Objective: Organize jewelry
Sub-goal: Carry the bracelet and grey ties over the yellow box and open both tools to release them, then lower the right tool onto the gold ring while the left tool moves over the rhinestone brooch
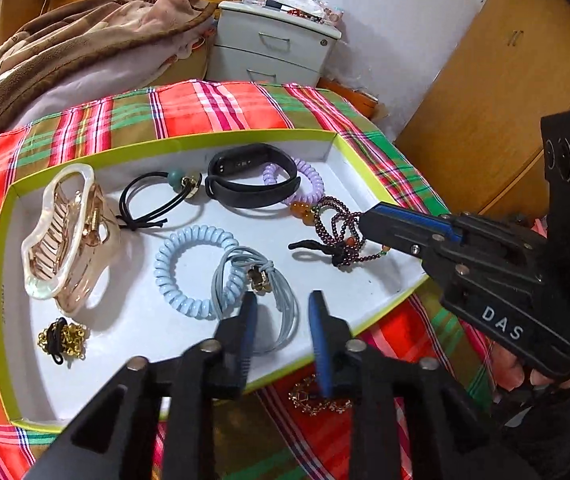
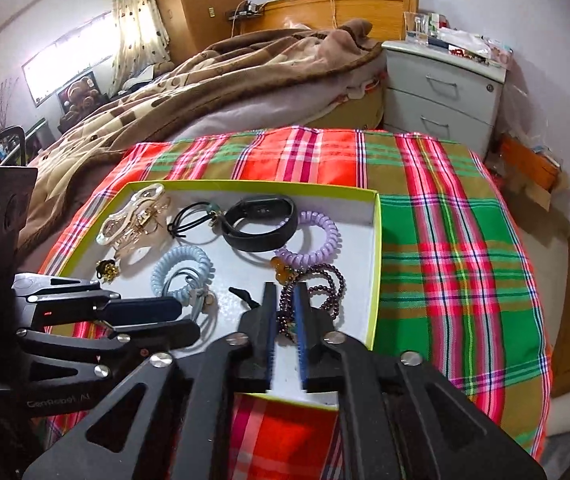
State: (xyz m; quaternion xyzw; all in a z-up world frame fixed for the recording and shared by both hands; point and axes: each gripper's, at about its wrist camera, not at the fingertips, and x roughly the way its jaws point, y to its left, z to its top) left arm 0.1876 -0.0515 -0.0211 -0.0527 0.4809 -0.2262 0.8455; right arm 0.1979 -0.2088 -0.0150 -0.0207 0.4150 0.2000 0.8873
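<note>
Left wrist view: a shallow white tray with a lime-green rim [image 1: 173, 138] sits on a red, green and tan plaid cloth [image 1: 221, 106]. Inside lie a pearly claw hair clip [image 1: 65, 236], a black hair tie with a green bead [image 1: 157, 196], a black fitness band [image 1: 253, 180], a lilac spiral hair tie [image 1: 305, 184], a light blue spiral hair tie [image 1: 195, 266] overlapped by a grey-blue elastic hair tie [image 1: 273, 304], a dark red beaded bracelet [image 1: 337, 232] and a small gold chain piece [image 1: 63, 338]. The left gripper [image 1: 281, 308] hangs over the tray's near edge, jaws parted with nothing between them, beside the grey-blue tie. The right gripper [image 1: 369, 220] reaches in from the right, its tip at the beaded bracelet. A gold ornament [image 1: 305, 400] lies on the cloth outside the tray.

Right wrist view: the right gripper [image 2: 285, 292] has its jaws slightly apart, with strands of the beaded bracelet [image 2: 325, 284] lying between the blue pads [image 2: 271, 340]; whether they press on the beads cannot be told. The left gripper [image 2: 177, 316] enters from the left, near the blue spiral tie [image 2: 181, 270]. The tray [image 2: 375, 264] keeps all pieces inside.
</note>
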